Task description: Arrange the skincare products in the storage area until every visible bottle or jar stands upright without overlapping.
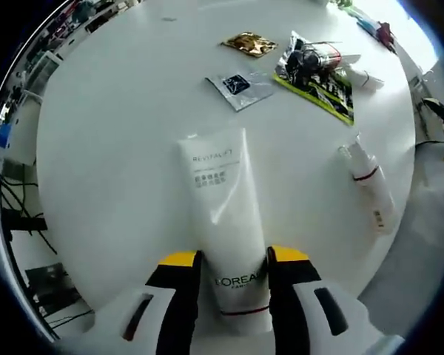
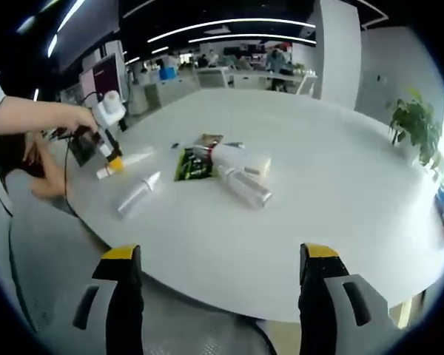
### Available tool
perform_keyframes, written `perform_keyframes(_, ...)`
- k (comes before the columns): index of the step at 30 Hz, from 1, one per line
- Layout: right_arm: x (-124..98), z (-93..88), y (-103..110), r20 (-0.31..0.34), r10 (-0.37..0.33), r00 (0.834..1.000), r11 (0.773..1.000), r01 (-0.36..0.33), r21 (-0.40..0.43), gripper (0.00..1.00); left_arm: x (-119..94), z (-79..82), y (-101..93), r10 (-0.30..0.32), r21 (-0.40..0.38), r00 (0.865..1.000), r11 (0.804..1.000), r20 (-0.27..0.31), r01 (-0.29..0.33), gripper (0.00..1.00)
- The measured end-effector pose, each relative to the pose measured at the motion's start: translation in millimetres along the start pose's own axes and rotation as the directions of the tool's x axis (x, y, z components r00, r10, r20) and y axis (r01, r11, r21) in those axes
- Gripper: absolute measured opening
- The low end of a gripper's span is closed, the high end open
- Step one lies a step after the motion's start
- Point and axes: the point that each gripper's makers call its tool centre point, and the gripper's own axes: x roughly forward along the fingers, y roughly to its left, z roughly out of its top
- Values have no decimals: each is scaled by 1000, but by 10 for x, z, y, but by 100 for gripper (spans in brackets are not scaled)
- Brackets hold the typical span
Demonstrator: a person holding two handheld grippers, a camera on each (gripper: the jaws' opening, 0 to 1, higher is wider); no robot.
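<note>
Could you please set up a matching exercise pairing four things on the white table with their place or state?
Things:
1. white L'Oreal tube
2. spray bottle
3. gold sachet
4. right hand-held gripper

Places or states:
A. jaws wide apart, holding nothing
B. lying on its side, on the table apart from the tube
C. clamped between the jaws of the left hand-held gripper
D. flat at the far side of the table

Pairs: 1-C, 2-B, 3-D, 4-A
</note>
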Motion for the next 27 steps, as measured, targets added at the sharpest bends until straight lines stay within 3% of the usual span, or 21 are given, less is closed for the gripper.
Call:
perform_keyframes(5,-6,3,14,1,4,1000,1000,-4,-14,87,16,1,14,1,-23,1000,1000,2,-1,35)
perform_keyframes(9,-10,7,12,5,3,1000,1000,-3,-12,87,-28,5,-36,42,4,999,999,12,-42,34)
perform_keyframes(27,-8,43,73,9,16,1000,999,-16,-34,86,-113,122,54,33,-47,994,998,106,-28,33)
